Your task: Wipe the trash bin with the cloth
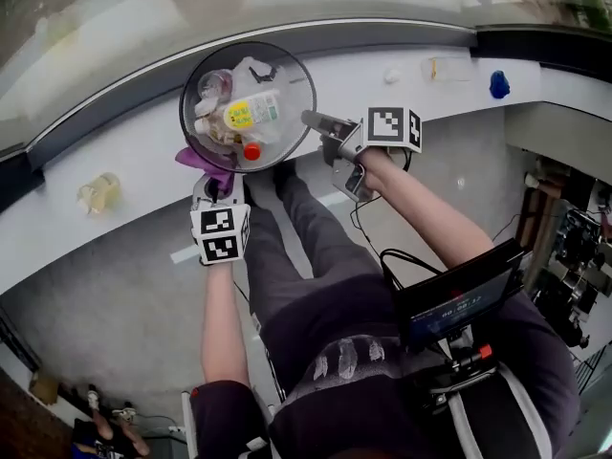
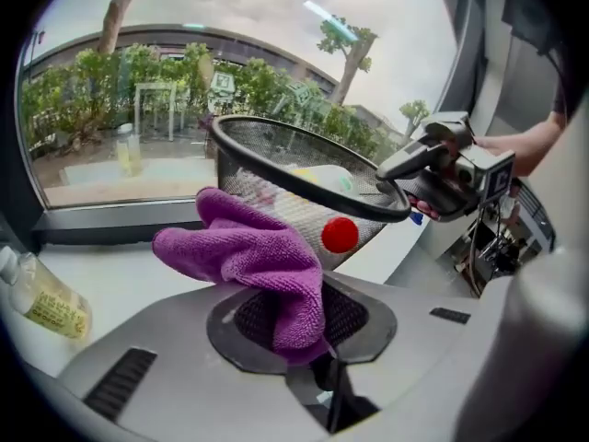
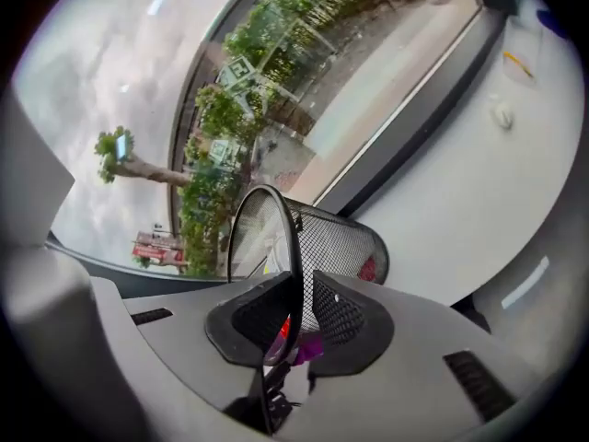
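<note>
A black mesh trash bin (image 1: 308,79) stands tilted on the white counter, its mouth turned toward me. It holds a yellow-labelled bottle (image 1: 251,113), a red cap (image 1: 251,150) and other rubbish. My left gripper (image 1: 216,185) is shut on a purple cloth (image 1: 204,160), which lies against the bin's lower left wall. The left gripper view shows the cloth (image 2: 248,247) bunched up out of the jaws, in front of the mesh (image 2: 281,201). My right gripper (image 1: 316,120) is shut on the bin's right rim; the rim (image 3: 294,247) runs between its pads.
The white counter (image 1: 115,151) runs along a window. On it lie a small yellow-labelled bottle (image 2: 41,302) at the left, a blue object (image 1: 499,84) and small bits at the far right. Grey floor lies below the counter edge. A screen device (image 1: 459,299) hangs at my chest.
</note>
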Demonstrator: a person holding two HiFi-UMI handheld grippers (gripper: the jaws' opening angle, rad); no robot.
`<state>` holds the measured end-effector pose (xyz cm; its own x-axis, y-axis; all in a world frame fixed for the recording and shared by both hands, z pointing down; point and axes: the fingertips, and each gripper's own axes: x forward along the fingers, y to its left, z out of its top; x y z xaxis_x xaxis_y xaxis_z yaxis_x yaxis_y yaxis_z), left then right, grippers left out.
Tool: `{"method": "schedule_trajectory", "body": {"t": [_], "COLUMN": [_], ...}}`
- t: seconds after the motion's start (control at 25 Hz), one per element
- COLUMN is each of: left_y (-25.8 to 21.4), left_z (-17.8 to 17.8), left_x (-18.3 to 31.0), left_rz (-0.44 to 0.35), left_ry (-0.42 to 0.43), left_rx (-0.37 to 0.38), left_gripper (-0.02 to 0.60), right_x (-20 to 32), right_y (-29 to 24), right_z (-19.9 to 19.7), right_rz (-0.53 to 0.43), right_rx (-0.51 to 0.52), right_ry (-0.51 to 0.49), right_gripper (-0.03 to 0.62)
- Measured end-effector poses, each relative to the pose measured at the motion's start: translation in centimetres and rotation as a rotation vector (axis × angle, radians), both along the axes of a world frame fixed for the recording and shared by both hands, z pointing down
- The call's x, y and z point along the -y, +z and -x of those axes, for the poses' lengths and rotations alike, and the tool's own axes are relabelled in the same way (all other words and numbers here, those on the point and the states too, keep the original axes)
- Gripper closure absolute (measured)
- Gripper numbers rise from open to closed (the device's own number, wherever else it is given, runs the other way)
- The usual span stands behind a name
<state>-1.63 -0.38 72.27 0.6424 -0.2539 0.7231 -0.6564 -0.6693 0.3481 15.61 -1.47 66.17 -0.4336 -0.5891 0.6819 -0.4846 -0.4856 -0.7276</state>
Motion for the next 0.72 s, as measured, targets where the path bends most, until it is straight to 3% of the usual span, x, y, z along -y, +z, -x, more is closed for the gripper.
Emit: {"method": "schedule_trajectory", "body": {"t": [0.2, 0.28, 0.4, 0.52, 0.64, 0.72], "left_y": [-0.2, -0.4, -1.2, -1.5, -0.9, -0.2], "left_z": [-3.7, -5.2, -7.8, -8.8, -7.3, -5.5], "left_x": [-3.5, -5.1, -7.4, -7.0, -6.1, -5.9], "left_rz": [0.042, 0.048, 0.027, 0.013, 0.024, 0.025], "left_ry": [0.058, 0.088, 0.178, 0.186, 0.168, 0.164], "left_rx": [-0.049, -0.059, -0.084, -0.098, -0.104, -0.091], "left_gripper": [0.518, 0.518, 0.518, 0.518, 0.518, 0.518], "right_x": [-3.0, -4.2, -5.1, -5.2, -5.1, -4.3], "right_y": [0.4, 0.4, -0.1, -0.5, -0.9, -1.2], "right_z": [2.3, 4.0, 5.7, 5.3, 3.2, 0.5], "right_rz": [0.079, 0.115, 0.093, 0.044, 0.007, -0.032], "right_rx": [0.147, 0.212, 0.247, 0.144, 0.026, -0.078], "right_ry": [0.082, 0.080, 0.060, -0.013, -0.092, -0.117], "right_gripper": [0.526, 0.531, 0.530, 0.499, 0.435, 0.433]}}
